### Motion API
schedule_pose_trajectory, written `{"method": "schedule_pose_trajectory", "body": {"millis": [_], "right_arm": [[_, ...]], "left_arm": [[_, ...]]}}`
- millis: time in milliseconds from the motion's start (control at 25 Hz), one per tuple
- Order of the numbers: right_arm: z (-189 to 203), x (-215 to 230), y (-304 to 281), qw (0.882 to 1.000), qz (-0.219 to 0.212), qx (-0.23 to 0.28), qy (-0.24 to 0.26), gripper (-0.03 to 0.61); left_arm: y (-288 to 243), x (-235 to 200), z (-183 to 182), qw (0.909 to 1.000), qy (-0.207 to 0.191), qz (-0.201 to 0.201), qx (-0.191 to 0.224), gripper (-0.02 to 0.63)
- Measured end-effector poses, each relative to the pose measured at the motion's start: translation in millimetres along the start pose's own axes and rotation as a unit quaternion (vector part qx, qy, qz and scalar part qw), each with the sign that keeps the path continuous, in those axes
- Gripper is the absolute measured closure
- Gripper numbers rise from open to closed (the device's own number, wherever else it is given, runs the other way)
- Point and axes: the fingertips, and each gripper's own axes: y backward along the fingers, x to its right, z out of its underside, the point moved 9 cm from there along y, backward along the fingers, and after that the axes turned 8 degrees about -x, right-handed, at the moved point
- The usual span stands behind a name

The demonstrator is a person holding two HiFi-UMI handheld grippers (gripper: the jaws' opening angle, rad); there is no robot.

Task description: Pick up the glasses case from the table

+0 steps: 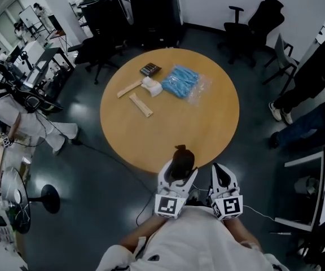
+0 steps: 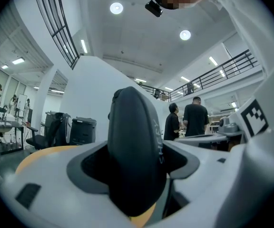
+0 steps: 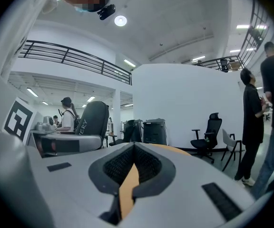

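Note:
The glasses case (image 1: 182, 161) is a dark, rounded hard case, held upright above the near edge of the round wooden table (image 1: 207, 123). My left gripper (image 1: 178, 174) is shut on it. In the left gripper view the case (image 2: 133, 141) fills the middle, standing between the jaws of the left gripper (image 2: 134, 172). My right gripper (image 1: 223, 176) hangs just to the right, off the table's edge, shut with nothing in it. In the right gripper view the jaws of the right gripper (image 3: 131, 175) leave only a thin slit, and the case (image 3: 92, 119) shows at the left.
At the table's far side lie a dark calculator-like block (image 1: 149, 69), a white object (image 1: 153, 86), two wooden pieces (image 1: 140, 105) and a blue plastic bag (image 1: 181, 81). Office chairs (image 1: 251, 27) and black cabinets (image 1: 154, 10) stand beyond. People stand at the right (image 1: 315, 95).

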Motion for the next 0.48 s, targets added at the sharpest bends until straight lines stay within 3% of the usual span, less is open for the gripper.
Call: {"method": "schedule_pose_trajectory", "body": {"millis": [360,480], "right_arm": [[0.4,-1.9,5.1,1.0,0.008,0.0,-0.001,0.563],[0.9,-2.8,6.0,1.0,0.008,0.0,-0.001,0.563]], "left_arm": [[3.0,-0.4,5.8,0.9999,-0.016,0.004,0.002,0.276],[4.8,0.9,2.9,1.0,0.001,0.002,-0.005,0.276]]}}
